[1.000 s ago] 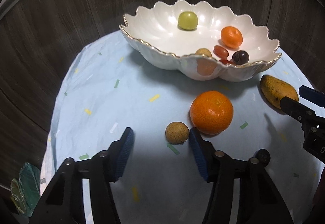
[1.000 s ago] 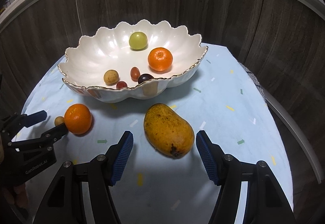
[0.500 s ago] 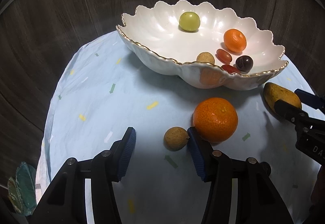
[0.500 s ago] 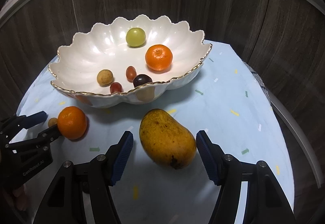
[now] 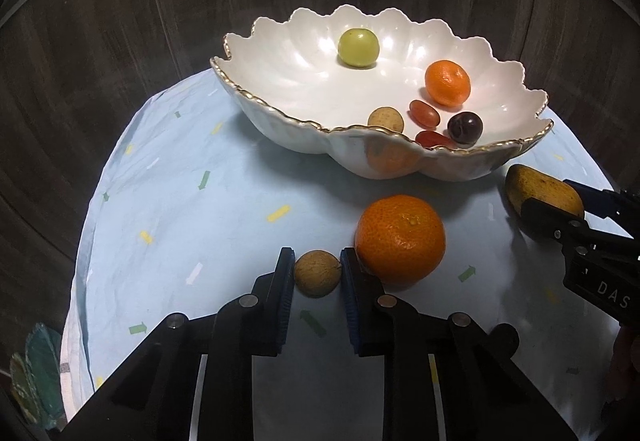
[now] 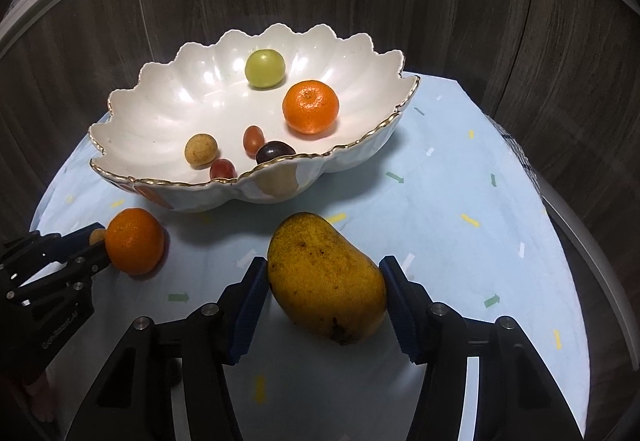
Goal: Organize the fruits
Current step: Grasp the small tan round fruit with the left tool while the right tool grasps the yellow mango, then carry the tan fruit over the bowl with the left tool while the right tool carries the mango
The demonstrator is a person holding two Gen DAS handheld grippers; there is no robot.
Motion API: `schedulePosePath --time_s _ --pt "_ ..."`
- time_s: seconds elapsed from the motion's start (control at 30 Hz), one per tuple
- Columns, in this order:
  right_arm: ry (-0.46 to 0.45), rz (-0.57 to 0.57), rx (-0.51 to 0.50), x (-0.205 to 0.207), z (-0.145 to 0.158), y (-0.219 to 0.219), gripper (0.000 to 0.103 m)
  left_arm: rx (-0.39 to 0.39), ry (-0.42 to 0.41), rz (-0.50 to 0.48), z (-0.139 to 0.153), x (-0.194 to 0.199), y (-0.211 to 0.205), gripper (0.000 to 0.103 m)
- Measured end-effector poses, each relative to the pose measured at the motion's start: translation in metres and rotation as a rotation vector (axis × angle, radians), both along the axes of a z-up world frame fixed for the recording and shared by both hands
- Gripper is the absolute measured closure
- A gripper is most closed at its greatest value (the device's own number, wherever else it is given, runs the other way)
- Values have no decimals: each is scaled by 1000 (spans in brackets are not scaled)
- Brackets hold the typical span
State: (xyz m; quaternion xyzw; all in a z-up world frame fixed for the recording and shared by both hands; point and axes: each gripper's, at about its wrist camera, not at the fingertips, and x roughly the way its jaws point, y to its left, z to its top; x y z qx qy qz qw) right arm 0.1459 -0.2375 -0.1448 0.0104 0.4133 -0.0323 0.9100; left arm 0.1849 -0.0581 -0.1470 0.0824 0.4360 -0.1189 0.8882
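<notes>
Your left gripper [image 5: 317, 273] jaws grip the longan [image 5: 317, 273], the orange [image 5: 400, 239] touching at 2 o'clock. Your right gripper [image 6: 324, 291] jaws clamp the mango [image 6: 326, 277]; bowl [image 6: 132, 121] at 12, open cloth [image 6: 480, 201] at 2.

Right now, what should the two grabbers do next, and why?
Probably lift both fruits toward the white bowl. The left gripper jaws already pinch the small brown fruit, and the right gripper jaws hug the mango, both resting on the cloth.
</notes>
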Motion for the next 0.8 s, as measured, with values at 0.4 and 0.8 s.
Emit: schedulePosePath --time_s 0.4,0.8 --pt "-21 11 5 -10 12 6 46 2 -17 15 12 -10 9 80" --pt "-70 17 10 -28 39 11 46 -11 -58 26 42 -28 16 80"
